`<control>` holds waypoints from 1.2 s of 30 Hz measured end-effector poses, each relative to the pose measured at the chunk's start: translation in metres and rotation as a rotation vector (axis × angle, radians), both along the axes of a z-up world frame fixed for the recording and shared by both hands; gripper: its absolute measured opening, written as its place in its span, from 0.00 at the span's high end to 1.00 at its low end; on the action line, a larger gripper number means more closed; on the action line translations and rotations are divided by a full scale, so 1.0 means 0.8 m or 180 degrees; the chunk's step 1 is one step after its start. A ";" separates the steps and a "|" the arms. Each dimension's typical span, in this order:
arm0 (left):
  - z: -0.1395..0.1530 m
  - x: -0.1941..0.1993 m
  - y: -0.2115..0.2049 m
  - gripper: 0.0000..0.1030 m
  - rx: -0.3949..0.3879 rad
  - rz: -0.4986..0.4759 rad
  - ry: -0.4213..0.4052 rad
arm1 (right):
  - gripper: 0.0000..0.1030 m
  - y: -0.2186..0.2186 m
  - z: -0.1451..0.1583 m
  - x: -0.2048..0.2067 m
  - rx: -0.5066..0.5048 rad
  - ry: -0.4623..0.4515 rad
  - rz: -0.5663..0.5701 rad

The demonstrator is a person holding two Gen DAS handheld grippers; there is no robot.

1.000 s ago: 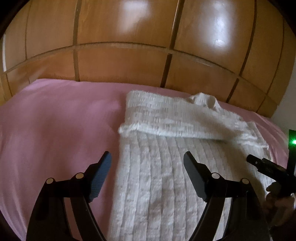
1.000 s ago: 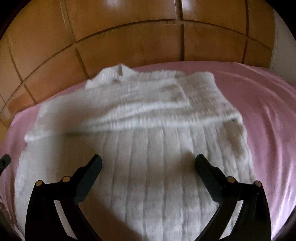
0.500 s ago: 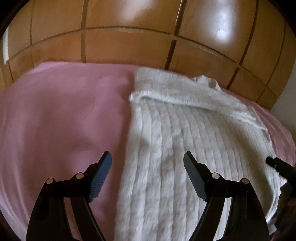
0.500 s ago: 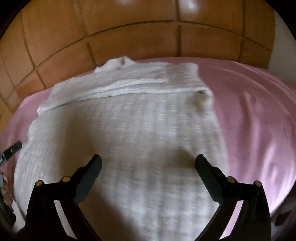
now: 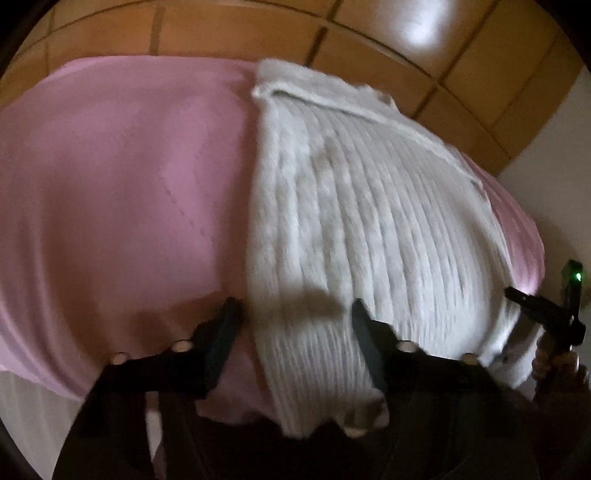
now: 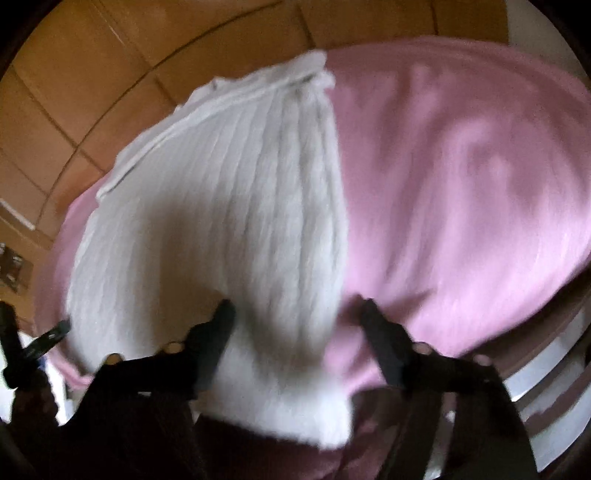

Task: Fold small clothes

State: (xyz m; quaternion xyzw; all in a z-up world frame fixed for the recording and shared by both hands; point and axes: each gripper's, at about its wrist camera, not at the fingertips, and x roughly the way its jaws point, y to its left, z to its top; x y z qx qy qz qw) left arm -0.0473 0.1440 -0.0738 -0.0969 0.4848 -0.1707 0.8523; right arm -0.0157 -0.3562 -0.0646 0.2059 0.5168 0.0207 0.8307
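A white ribbed knit sweater (image 5: 369, 229) lies flat on the pink bed cover (image 5: 122, 192), sleeves folded across its far end, hem hanging a little over the near bed edge. My left gripper (image 5: 295, 317) is open, low over the hem's left corner; its fingers straddle the sweater's left edge. The sweater also shows in the right wrist view (image 6: 229, 221). My right gripper (image 6: 295, 321) is open over the hem's right corner, straddling the right edge. Both views are blurred. Each gripper shows at the edge of the other's view.
A wooden panelled headboard (image 5: 258, 33) runs behind the bed. Pink cover (image 6: 461, 184) stretches wide to the right of the sweater and to its left. The bed's near edge and white base (image 6: 546, 384) show at lower right. A white wall (image 5: 554, 155) stands at the right.
Both grippers have pulled back and dropped toward the sweater's near hem, from over its middle to its two bottom corners. Both stayed open. The sweater has not moved.
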 end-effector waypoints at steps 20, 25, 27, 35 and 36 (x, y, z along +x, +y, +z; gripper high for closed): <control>0.073 0.148 0.010 0.92 -0.1038 0.0166 -0.0303 | 0.87 -0.028 0.049 0.129 0.0719 -0.0474 -0.0299; 0.061 0.222 0.006 0.91 -0.0918 0.0397 -0.0301 | 0.80 -0.049 0.041 0.180 0.0728 -0.0437 -0.0505; 0.057 0.238 0.007 0.83 -0.0915 0.0452 -0.0217 | 0.48 -0.062 0.040 0.184 0.0784 -0.0463 -0.0605; 0.023 0.195 0.047 0.37 -0.0894 0.0341 -0.0107 | 0.08 -0.106 0.040 0.121 0.0774 -0.0580 -0.0766; 0.016 0.181 0.048 0.37 -0.0875 0.0283 -0.0087 | 0.08 -0.101 0.039 0.109 0.0715 -0.0562 -0.0707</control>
